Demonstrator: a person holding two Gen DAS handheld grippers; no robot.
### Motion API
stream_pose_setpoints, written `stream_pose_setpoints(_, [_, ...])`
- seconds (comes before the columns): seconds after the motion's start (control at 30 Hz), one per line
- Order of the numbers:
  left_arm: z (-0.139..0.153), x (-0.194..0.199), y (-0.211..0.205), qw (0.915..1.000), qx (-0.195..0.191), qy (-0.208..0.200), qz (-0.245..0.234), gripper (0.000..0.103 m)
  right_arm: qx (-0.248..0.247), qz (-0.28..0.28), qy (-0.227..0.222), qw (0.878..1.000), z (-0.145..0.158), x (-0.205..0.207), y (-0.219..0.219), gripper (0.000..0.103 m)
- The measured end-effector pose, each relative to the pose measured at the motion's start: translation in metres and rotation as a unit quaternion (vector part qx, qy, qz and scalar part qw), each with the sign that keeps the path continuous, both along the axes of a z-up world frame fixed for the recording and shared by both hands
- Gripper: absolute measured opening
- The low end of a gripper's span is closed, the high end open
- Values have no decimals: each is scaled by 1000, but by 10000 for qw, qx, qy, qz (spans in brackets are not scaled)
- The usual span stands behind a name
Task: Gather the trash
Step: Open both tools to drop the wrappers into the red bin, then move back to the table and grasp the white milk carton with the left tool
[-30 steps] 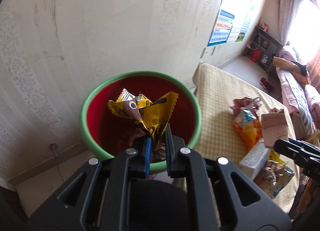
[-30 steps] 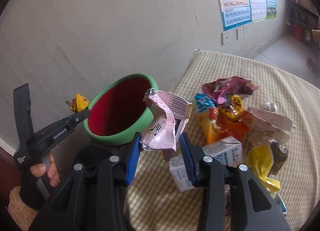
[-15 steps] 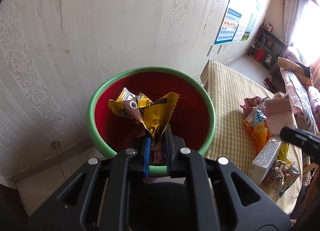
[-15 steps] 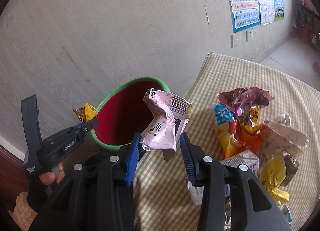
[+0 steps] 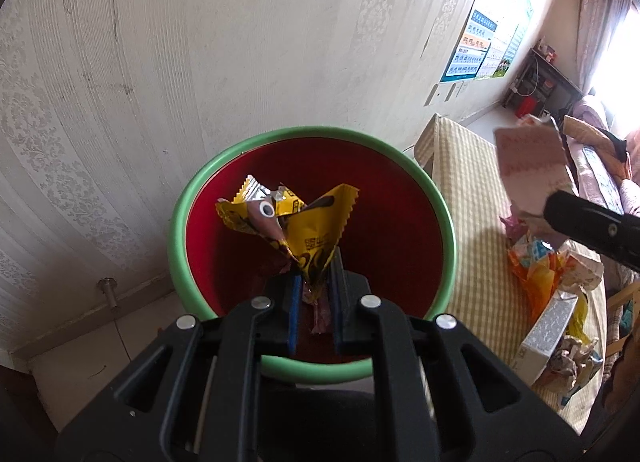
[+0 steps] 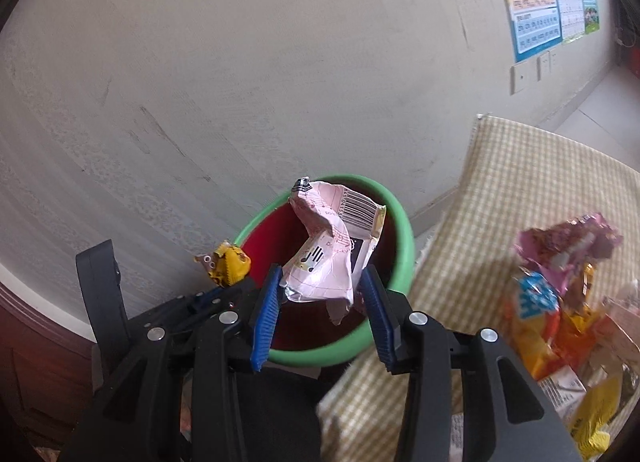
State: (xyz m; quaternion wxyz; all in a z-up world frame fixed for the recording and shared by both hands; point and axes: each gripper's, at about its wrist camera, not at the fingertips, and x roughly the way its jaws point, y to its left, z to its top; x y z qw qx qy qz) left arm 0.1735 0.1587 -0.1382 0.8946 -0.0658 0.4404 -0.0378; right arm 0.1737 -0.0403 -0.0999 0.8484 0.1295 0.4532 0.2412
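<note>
A red bin with a green rim [image 5: 180, 229] stands on the floor against the wall. My left gripper [image 5: 316, 286] is shut on a crumpled yellow snack wrapper [image 5: 316, 234], held over the bin's opening. The right wrist view shows my right gripper [image 6: 320, 290] shut on a crumpled pink packet [image 6: 332, 254] with a barcode, above the bin's rim [image 6: 404, 246]. The yellow wrapper [image 6: 226, 264] and the left gripper sit just to its left. In the left wrist view the pink packet [image 5: 528, 165] hangs at the right.
A table under a checked cloth [image 6: 520, 189] stands right of the bin. On it lies a heap of bright wrappers [image 6: 560, 294] and a white carton [image 5: 548, 330]. The wall [image 5: 240, 61] is close behind the bin, with posters farther right.
The right gripper has carried the pink packet left from above the table to over the bin. The left gripper has moved in closer over the bin, wrapper still held.
</note>
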Motion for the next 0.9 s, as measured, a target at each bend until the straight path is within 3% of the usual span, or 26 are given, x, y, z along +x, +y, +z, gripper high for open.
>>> stream_pose_setpoints(0.37, [-4, 12, -1, 10000, 63, 10, 51, 11, 83, 30, -10, 10000, -5, 28, 14, 42])
stream_pose_setpoints(0.43, [-3, 15, 0, 9999, 94, -12, 113, 16, 119, 30, -12, 9999, -5, 32, 16, 50])
stream_pose_setpoints(0.47, [-3, 16, 1, 9999, 95, -11, 134, 30, 193, 38, 13, 9998, -5, 34, 15, 59])
stream_pose_setpoints(0.5, [-2, 16, 2, 9998, 95, -27, 165, 45, 263, 29, 36, 9996, -6, 35, 14, 62])
stream_pose_setpoints(0.63, [1, 14, 3, 9996, 125, -94, 214, 47, 303, -45, 27, 9995, -1, 25, 6, 62])
stream_pose_setpoints(0.7, [4, 11, 2, 9996, 101, -103, 225, 48, 322, -71, 29, 9995, 1, 18, -3, 68])
stream_pose_setpoints(0.9, [16, -7, -21, 9998, 19, -163, 57, 52, 34, -278, -90, 9996, 3, -22, -47, 71])
